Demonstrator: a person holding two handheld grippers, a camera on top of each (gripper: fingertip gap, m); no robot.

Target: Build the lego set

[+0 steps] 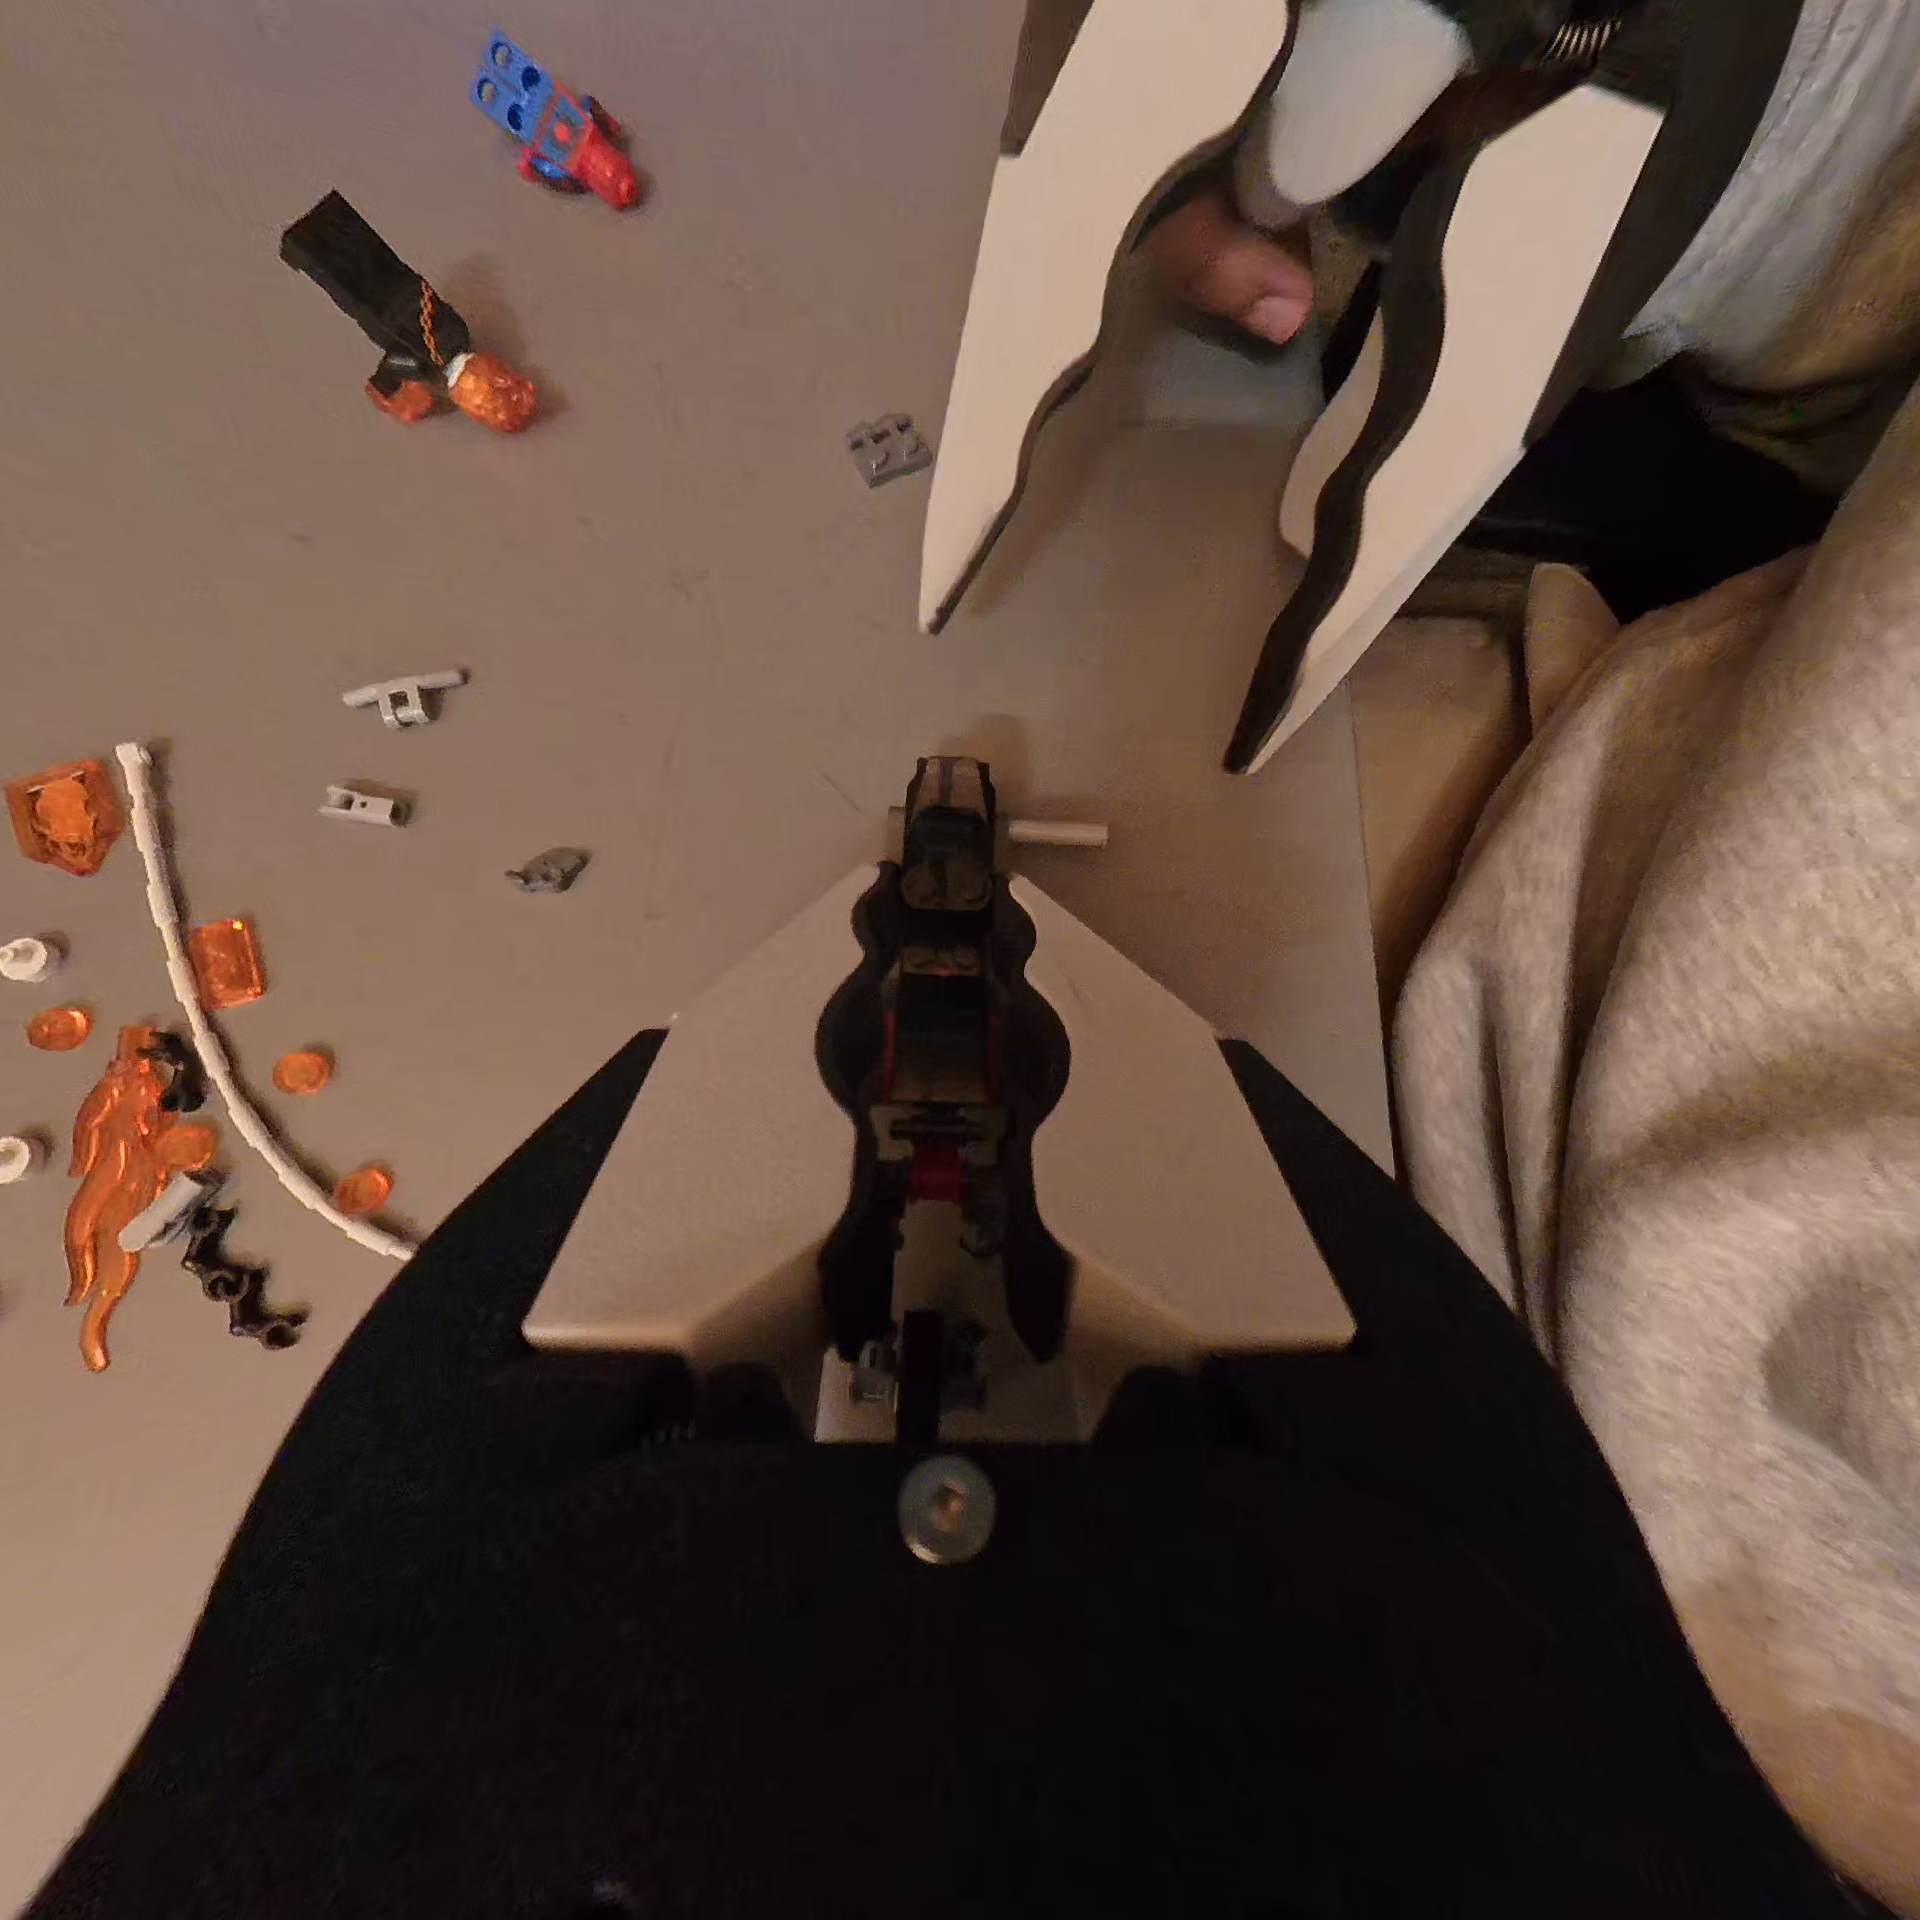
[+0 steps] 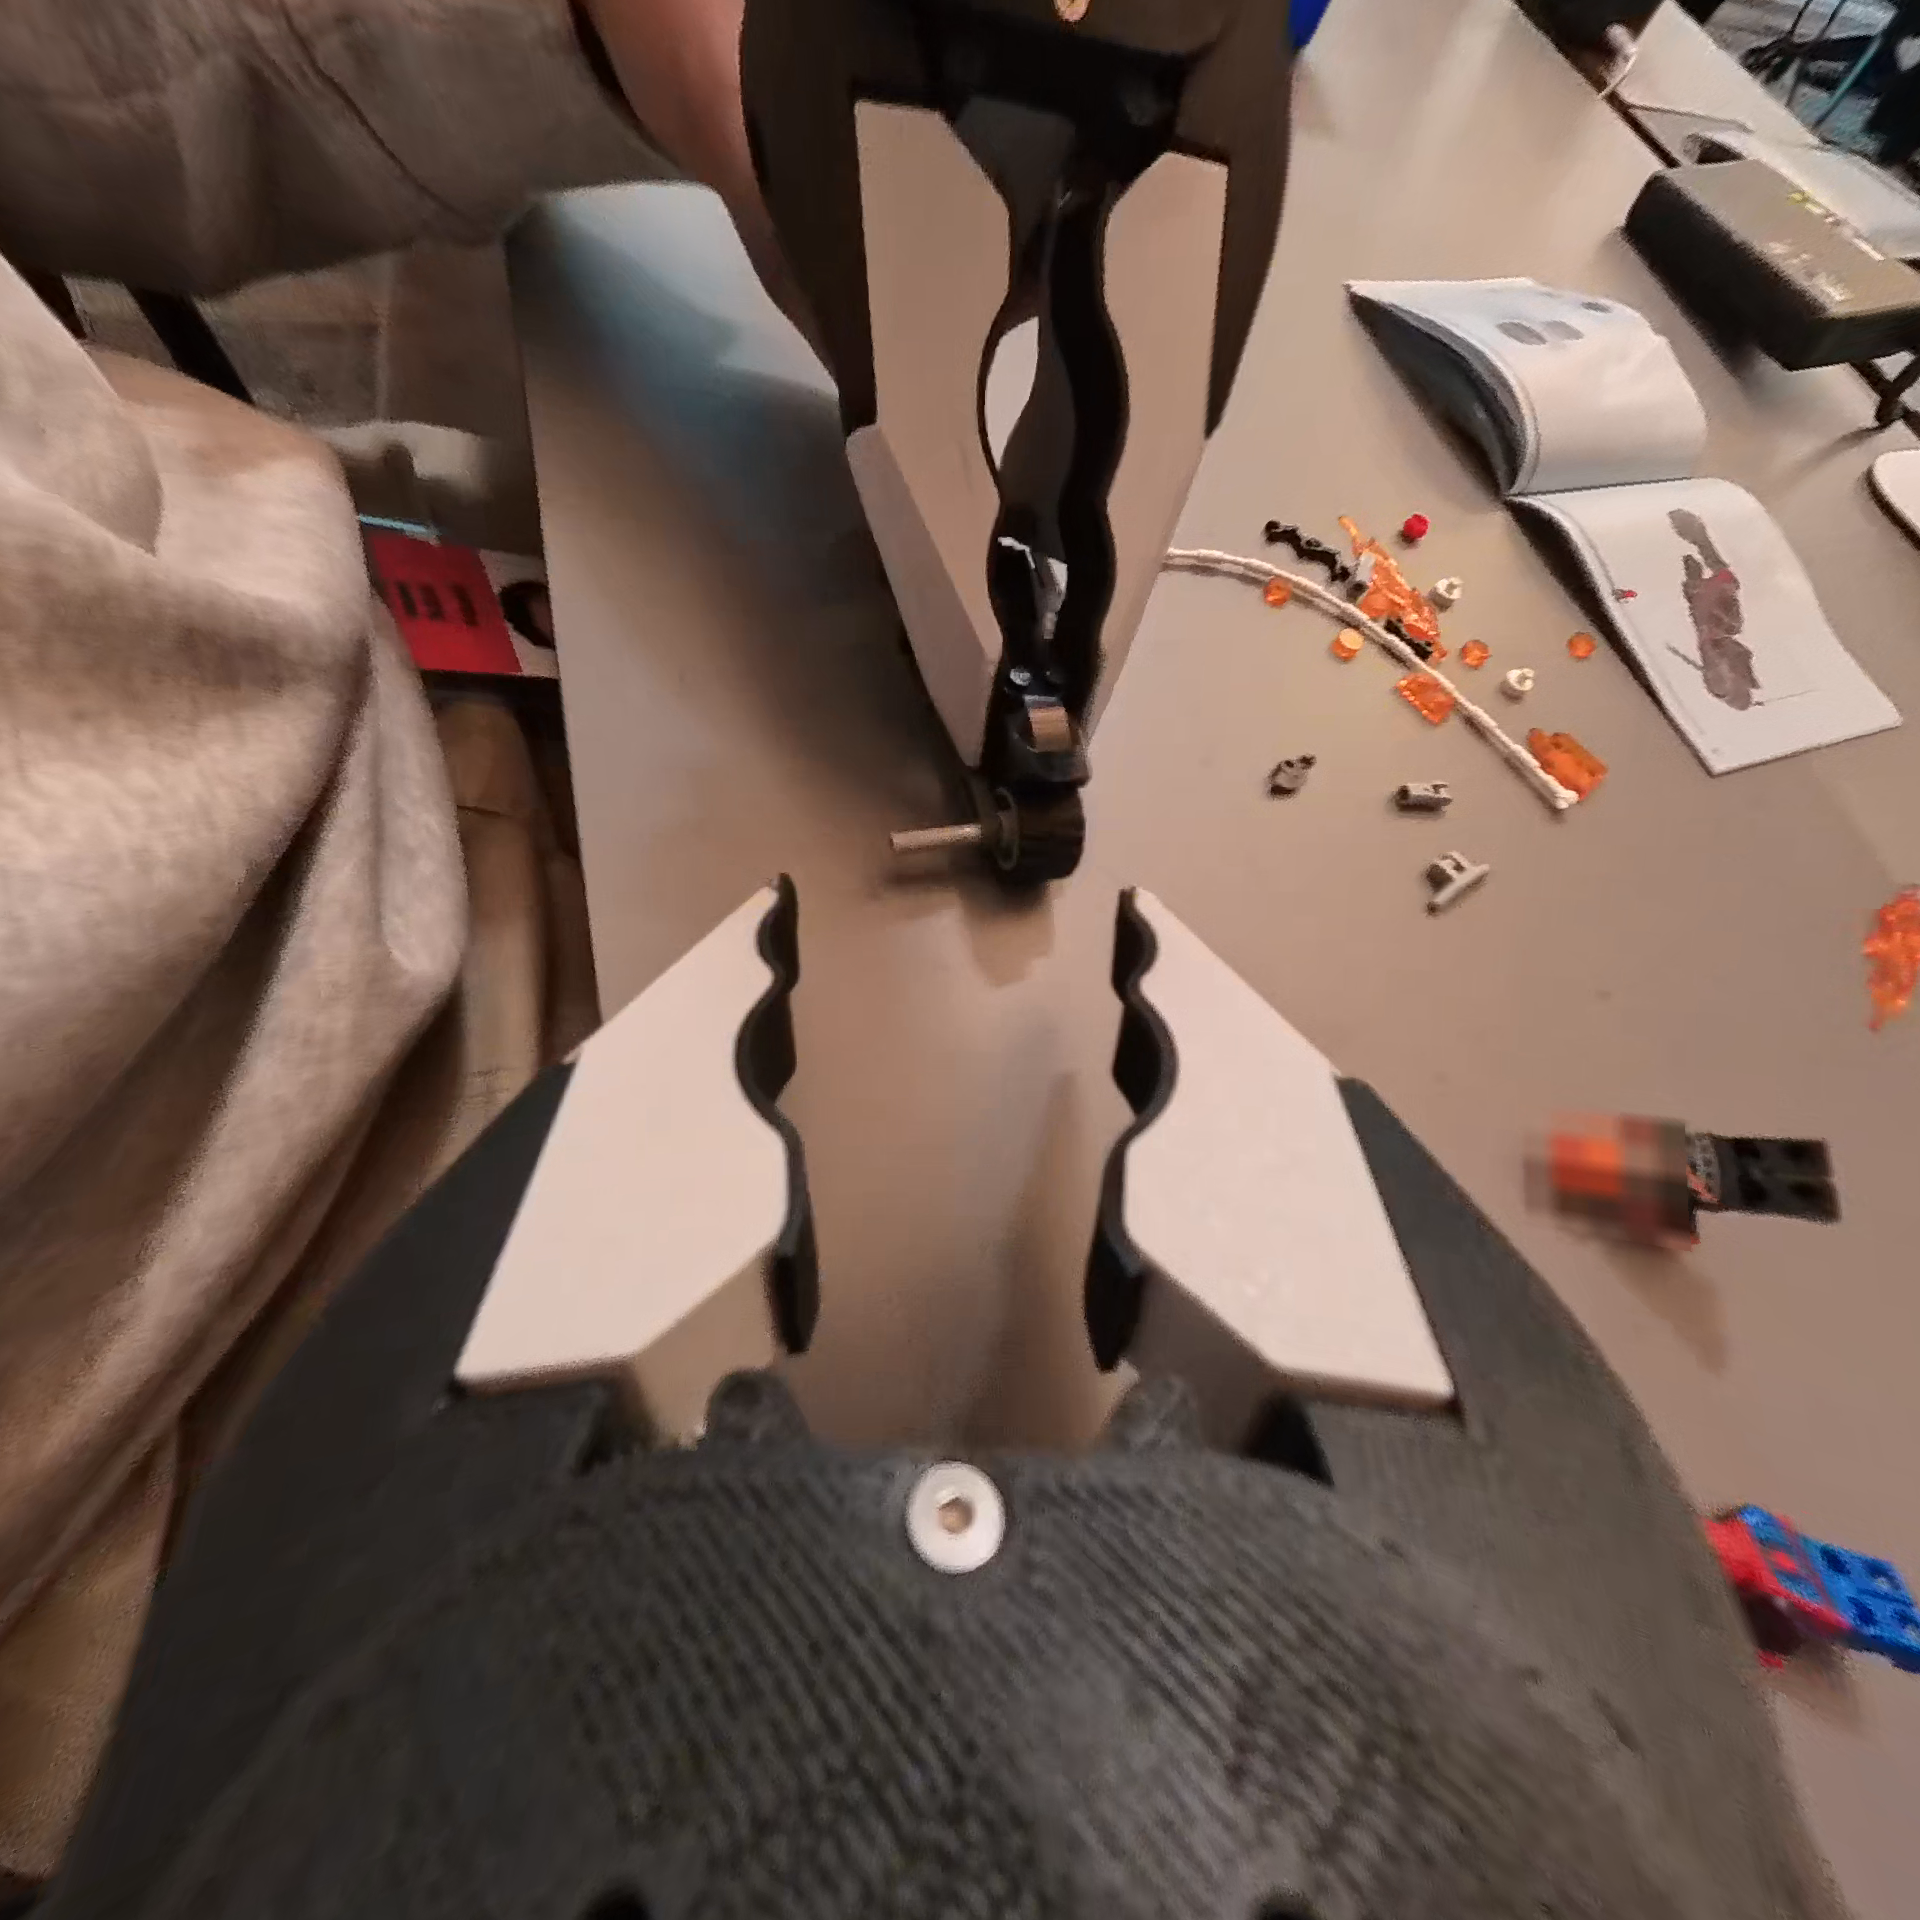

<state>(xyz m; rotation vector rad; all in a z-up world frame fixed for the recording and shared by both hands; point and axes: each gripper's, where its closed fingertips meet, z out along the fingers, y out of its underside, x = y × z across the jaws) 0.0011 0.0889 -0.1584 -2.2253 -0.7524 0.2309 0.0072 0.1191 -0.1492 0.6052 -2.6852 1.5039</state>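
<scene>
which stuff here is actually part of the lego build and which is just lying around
Part of the build:
- black lego assembly clamped in the left hand-held gripper
- loose orange pieces
- white flexible rod
- small grey parts
- two minifigures
- instruction booklet

Just lying about:
- dark box beyond the booklet

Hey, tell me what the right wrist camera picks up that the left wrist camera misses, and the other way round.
Only the right wrist view shows the open instruction booklet and a dark box behind it.

Only the left wrist view shows the small grey plate lying near the right gripper, whose jaws stand apart.

Both show the left gripper shut on the black lego model with its pale axle pin sticking out sideways, the white flexible hose among the orange pieces, and the blue and red figure.
</scene>
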